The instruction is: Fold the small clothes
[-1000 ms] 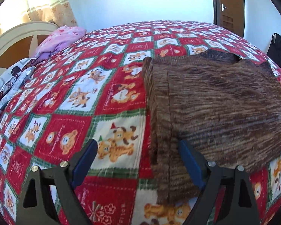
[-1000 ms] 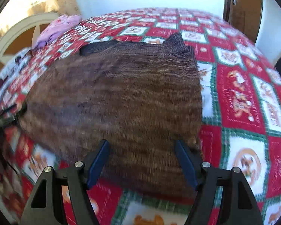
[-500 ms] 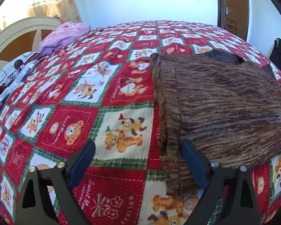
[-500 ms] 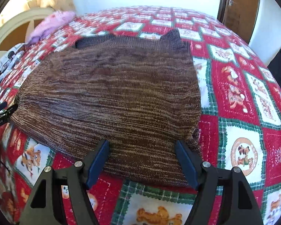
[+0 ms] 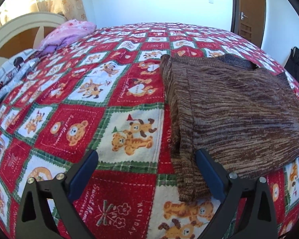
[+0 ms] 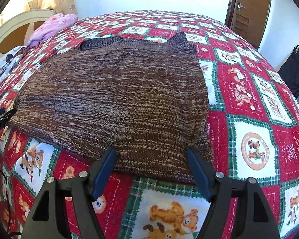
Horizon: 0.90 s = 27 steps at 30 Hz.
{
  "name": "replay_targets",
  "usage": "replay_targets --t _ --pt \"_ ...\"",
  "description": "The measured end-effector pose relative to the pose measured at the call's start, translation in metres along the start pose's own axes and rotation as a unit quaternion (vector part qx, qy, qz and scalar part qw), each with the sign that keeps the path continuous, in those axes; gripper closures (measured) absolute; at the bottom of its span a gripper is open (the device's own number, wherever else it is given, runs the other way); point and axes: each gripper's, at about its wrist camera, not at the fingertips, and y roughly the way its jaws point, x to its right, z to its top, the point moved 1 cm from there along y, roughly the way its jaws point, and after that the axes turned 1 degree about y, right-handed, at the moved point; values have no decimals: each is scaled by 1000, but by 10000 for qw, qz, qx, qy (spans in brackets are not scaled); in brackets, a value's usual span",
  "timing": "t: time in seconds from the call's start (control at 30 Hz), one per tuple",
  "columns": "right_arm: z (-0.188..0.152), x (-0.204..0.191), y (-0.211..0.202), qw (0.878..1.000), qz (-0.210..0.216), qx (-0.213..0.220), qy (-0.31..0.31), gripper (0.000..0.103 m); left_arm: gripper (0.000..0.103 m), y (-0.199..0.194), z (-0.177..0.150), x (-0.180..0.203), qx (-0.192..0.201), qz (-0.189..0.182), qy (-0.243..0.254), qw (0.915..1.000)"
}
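A folded brown marled knit sweater lay flat on the fleecy teddy-bear quilt, ahead of the wide-spread, empty right gripper and beside the equally wide left gripper.

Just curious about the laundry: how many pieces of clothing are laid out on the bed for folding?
1: a brown sweater spread flat on the bedspread, just ahead of both open grippers. The pink bundle by the headboard may be bedding or clothing; more could be hidden there.
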Motion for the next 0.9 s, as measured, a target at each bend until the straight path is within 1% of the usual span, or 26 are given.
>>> replay_targets --t 0.17,0.27,0.4,0.5,0.57,0.7,0.8,0.9 --pt "0 -2 -1 9999 -80 -44 -48 29 2 0 -1 -2 -40 -126 -40 9999" --pt "1 -7 -8 9998 -178 -3 -51 29 3 -6 -3 -3 28 -206 32 9998" --pt "0 -28 -22 9993 -13 272 -244 29 3 -15 -10 -9 37 -337 51 9994" --pt "5 -52 -31 9969 158 534 -559 29 3 -19 -9 -20 35 -450 -20 9990" --pt "9 -71 -36 9938 183 731 -818 29 3 -23 -7 -30 100 -379 -71 9992" --pt "18 -119 -35 9855 453 826 -1413 29 3 -28 2 -53 180 -314 -221 9991" --pt "23 -156 -33 9755 575 994 -1878 29 3 -30 7 -73 200 -300 -407 9985" --pt "25 -192 -31 9652 624 1123 -2279 29 3 -29 12 -87 204 -526 -534 9970"
